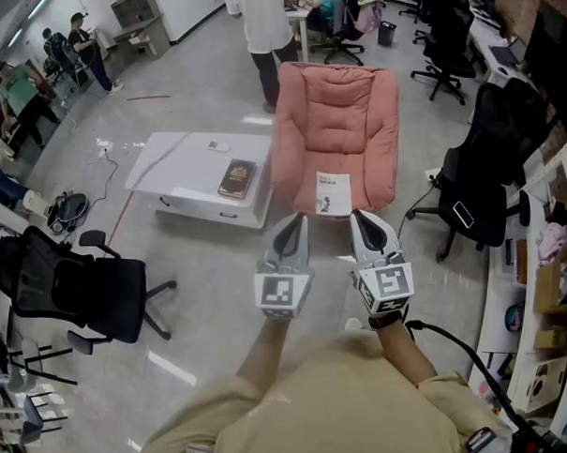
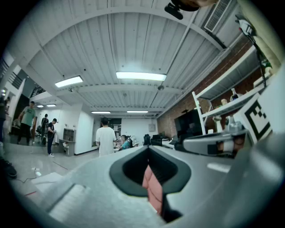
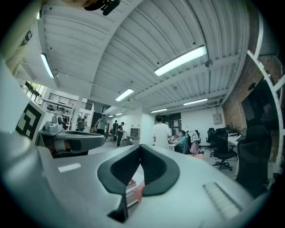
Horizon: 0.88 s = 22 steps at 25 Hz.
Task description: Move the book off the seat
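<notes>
The left gripper (image 1: 297, 220) and the right gripper (image 1: 358, 217), both clenched on nothing, are held level side by side just before the pink armchair (image 1: 336, 111), whose seat carries the white book (image 1: 333, 193) near its front edge.

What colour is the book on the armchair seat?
The book is white with a little dark print on the cover; the head view shows it best.

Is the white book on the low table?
No, the white book lies on the seat of the pink armchair; the low table holds a dark book instead.
</notes>
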Motion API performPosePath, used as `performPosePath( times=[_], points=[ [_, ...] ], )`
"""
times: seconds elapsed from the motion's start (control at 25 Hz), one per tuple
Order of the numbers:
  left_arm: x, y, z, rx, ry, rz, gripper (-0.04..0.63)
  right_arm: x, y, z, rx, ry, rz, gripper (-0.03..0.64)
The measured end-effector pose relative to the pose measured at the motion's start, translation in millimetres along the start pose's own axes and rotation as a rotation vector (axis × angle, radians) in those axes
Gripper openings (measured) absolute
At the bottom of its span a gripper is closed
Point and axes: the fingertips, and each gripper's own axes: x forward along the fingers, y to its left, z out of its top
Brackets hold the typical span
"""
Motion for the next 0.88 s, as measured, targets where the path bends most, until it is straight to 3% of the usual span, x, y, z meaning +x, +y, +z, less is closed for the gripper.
performPosePath(
  times=[0.24, 0.48, 0.88],
  points=[
    [-24.1, 13.8, -19.2, -0.07, 0.022, -0.002, 0.003, 0.8, 35.5, -16.4, -0.015, 0.044, 0.03, 0.006],
    [-31.7, 12.9, -53.3, -0.17, 0.103, -0.041, 0.003, -0.3, 49.3, -47.9, 0.019, 0.136, 0.034, 0.006],
    [4.8, 37.1, -107.8, -0.228, 0.249, 0.006, 0.003, 62.0, 24.7, -102.7, 0.176, 0.248, 0.139, 0.006]
  ],
)
